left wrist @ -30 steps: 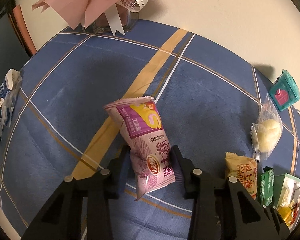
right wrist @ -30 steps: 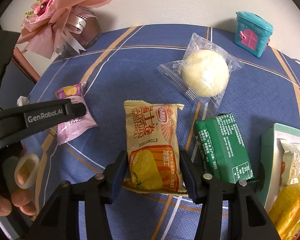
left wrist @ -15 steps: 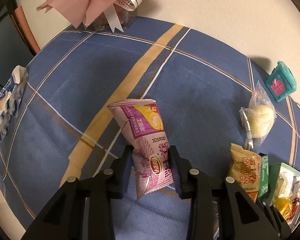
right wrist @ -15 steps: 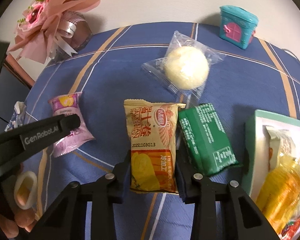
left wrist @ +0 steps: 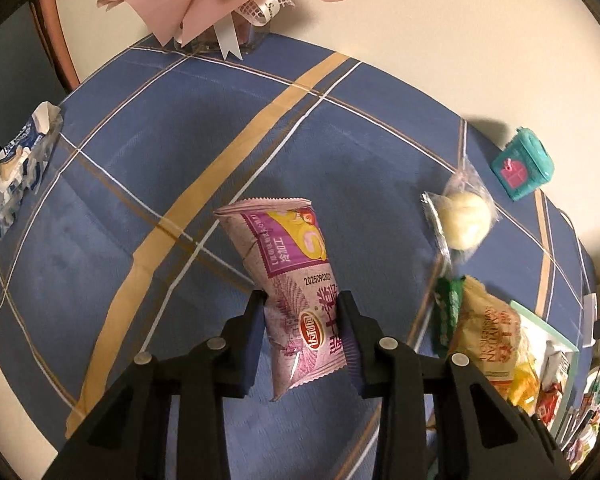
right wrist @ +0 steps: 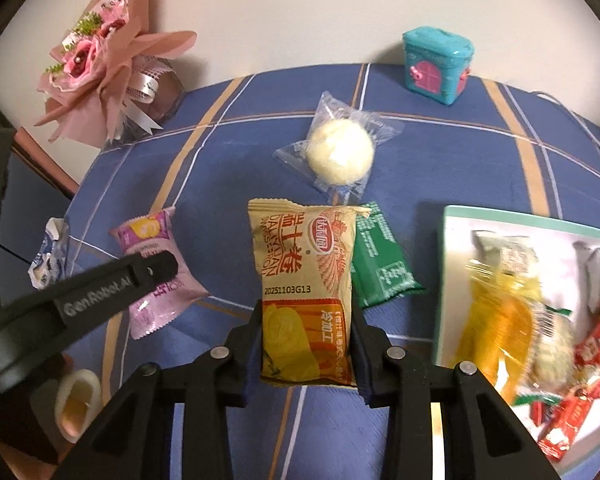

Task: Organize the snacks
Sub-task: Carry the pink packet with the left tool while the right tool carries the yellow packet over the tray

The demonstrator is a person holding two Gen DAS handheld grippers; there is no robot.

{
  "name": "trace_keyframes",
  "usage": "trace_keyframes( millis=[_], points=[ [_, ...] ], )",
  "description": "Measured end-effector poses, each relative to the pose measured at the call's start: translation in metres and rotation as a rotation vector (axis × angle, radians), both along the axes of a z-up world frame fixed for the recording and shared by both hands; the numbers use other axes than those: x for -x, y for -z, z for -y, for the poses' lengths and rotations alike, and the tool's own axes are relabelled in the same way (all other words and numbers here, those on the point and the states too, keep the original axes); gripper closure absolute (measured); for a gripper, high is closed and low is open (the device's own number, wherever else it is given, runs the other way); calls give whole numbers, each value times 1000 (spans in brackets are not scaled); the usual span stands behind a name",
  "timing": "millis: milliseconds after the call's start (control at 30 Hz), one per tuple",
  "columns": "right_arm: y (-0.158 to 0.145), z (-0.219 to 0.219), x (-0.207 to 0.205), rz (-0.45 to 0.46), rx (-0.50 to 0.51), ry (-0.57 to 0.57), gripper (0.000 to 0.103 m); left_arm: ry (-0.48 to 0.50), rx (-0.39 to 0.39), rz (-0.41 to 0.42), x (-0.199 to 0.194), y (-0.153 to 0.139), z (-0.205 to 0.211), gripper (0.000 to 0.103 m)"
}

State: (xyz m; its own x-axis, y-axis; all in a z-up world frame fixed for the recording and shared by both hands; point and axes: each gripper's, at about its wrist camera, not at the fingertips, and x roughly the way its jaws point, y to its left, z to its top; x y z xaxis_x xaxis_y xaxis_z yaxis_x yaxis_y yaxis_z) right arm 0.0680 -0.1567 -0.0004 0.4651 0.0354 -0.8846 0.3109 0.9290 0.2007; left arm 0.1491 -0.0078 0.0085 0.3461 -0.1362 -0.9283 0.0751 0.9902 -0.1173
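A purple snack pack (left wrist: 284,248) hangs above the blue checked tablecloth (left wrist: 140,160), with my left gripper (left wrist: 302,312) shut on its lower half. My right gripper (right wrist: 306,320) is shut on a yellow snack pack (right wrist: 300,264), also held off the cloth. In the right wrist view the purple snack pack (right wrist: 152,240) shows at the left, behind one of the left gripper's fingers (right wrist: 100,292). A white tray (right wrist: 500,216) with several snacks in it lies at the right. A green pack (right wrist: 384,264) and a wrapped pale bun (right wrist: 340,152) rest on the cloth.
A teal toy house box (right wrist: 436,64) stands at the back near the wall. A pink bouquet (right wrist: 100,60) fills the back left corner. A crumpled blue-and-white wrapper (left wrist: 20,156) lies at the table's left edge. A person's fingers grip the left tool's handle.
Both packs have come up off the cloth with the grippers. The right jaws have tightened on the yellow pack. Both hands have drifted toward the tray, which shows more.
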Motion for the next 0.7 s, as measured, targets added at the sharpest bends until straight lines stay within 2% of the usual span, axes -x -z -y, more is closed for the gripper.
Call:
trace_keyframes(
  millis=[300, 700],
  points=[
    [-31, 8, 40, 35, 10, 23, 64, 33, -23, 49, 36, -22, 4, 66],
    [-48, 35, 90, 51, -5, 99, 64, 138, -4, 89, 87, -43, 33, 66]
  ],
)
